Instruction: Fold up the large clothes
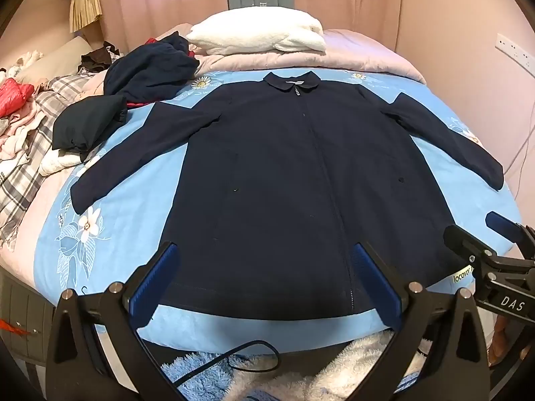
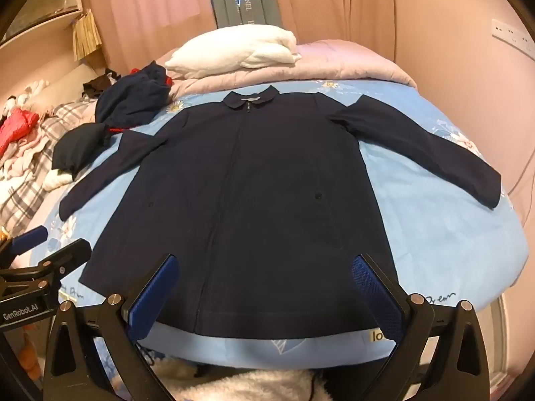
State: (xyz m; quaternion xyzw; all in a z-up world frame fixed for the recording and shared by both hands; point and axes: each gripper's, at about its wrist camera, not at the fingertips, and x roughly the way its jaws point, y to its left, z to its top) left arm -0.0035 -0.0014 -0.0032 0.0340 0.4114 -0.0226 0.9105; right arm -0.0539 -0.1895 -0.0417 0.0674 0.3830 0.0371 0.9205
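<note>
Hanging wide open with nothing in them, the left gripper [image 1: 264,254] and right gripper [image 2: 264,264] sit side by side over the bottom edge of the dark blue jacket [image 1: 301,183], lying flat, zipped, sleeves out, on the blue flowery sheet [image 1: 110,210].

Two handheld grippers are shown, each built from black angular plastic arms. The left gripper [image 1: 264,274] and right gripper [image 2: 264,284] are each fitted with textured blue pads [image 1: 157,280] and round silver screws [image 2: 416,298]. White lettering "DAS" and "GenRobot.AI" is printed on the black bodies.
</note>
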